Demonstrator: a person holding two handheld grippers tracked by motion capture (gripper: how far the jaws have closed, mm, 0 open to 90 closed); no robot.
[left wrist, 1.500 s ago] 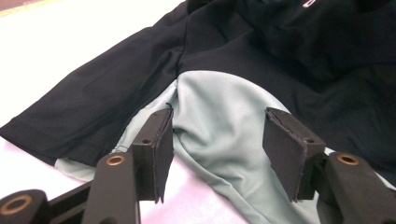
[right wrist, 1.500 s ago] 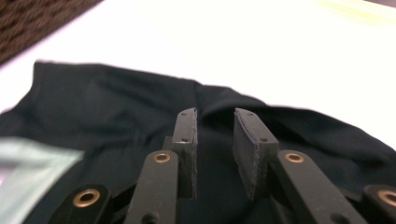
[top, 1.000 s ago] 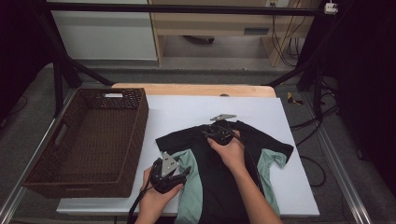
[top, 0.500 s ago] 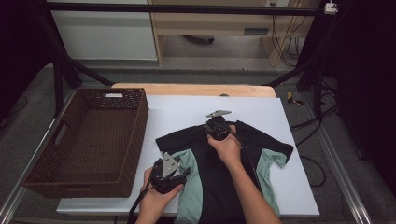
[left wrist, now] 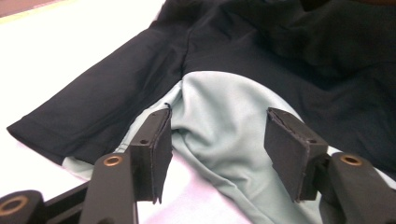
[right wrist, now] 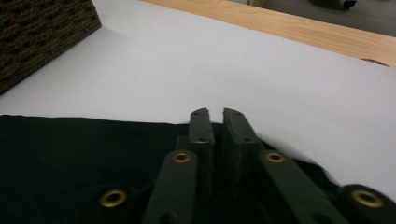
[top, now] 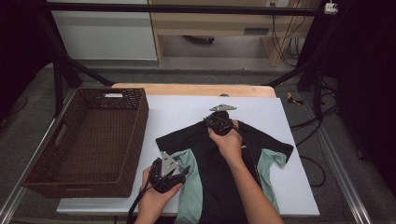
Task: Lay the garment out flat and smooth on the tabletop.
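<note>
A black shirt [top: 208,196] with mint side panels [top: 191,191] lies flat on the white table [top: 182,112]. My left gripper [top: 185,173] rests at the shirt's left side. It is open, and its jaws straddle a raised fold of the mint panel [left wrist: 219,102] without pressing it. My right gripper [top: 219,113] sits at the shirt's far edge, by the collar, pointing away from me. Its jaws [right wrist: 215,112] have just been opening a little and stand almost together with a thin slit. Their tips reach past the black cloth [right wrist: 70,158], and I see no cloth between them.
A brown wicker basket [top: 140,126] stands on the left of the table, close to the shirt's left sleeve; its corner [right wrist: 42,32] appears in the right gripper view. A wooden strip [top: 196,89] edges the table's far side. White table surface lies beyond the collar.
My right gripper has shifted slightly away from me, to the shirt's far edge. The left gripper has kept still.
</note>
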